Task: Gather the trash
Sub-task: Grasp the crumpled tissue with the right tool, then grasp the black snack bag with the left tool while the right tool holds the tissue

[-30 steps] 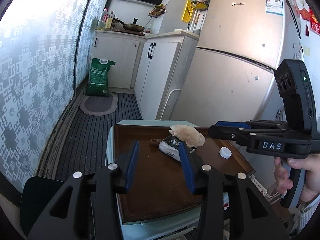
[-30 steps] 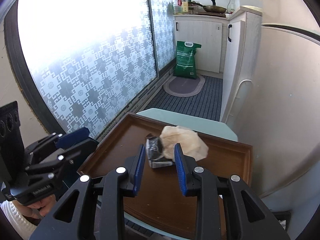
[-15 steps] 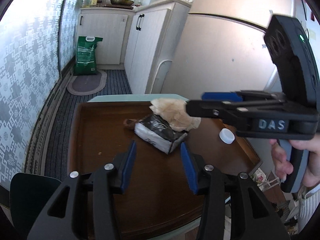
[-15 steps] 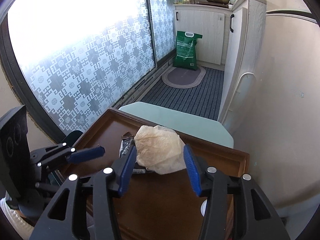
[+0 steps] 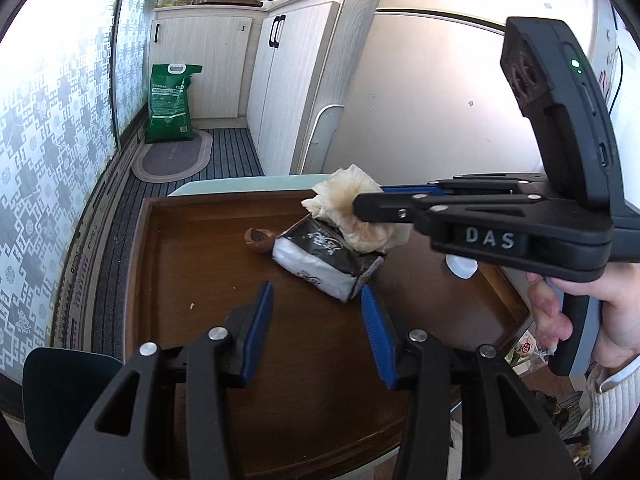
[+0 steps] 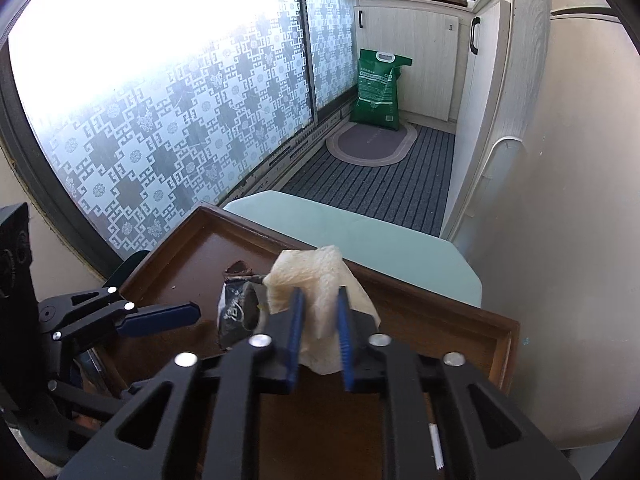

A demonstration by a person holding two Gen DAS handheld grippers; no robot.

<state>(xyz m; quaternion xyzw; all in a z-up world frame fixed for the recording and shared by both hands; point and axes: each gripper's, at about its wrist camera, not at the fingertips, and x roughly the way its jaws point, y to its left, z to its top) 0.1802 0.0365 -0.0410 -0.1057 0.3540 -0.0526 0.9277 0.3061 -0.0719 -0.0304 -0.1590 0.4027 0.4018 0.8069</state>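
A crumpled beige tissue (image 6: 316, 276) sits pinched between the blue pads of my right gripper (image 6: 319, 294), whose jaws are closing on it. In the left wrist view the same tissue (image 5: 352, 216) rests atop a black and white packet (image 5: 320, 260) on the brown tray (image 5: 180, 280), with the right gripper (image 5: 368, 204) coming in from the right. My left gripper (image 5: 316, 292) stands open just short of the packet, with nothing between its pads. A brown scrap (image 5: 258, 238) lies left of the packet. A white cap (image 5: 462, 267) lies to its right.
The tray rests on a pale green table (image 6: 360, 236). A fridge (image 5: 440, 100) stands right behind it and white cabinets (image 5: 288, 80) beside that. A green sack (image 5: 170, 104) and an oval mat (image 5: 172, 156) are on the floor. A dark chair back (image 5: 68, 384) is at lower left.
The right gripper's jaws spread around the tissue, then closed on it. My left gripper came forward and down toward the packet, still open.
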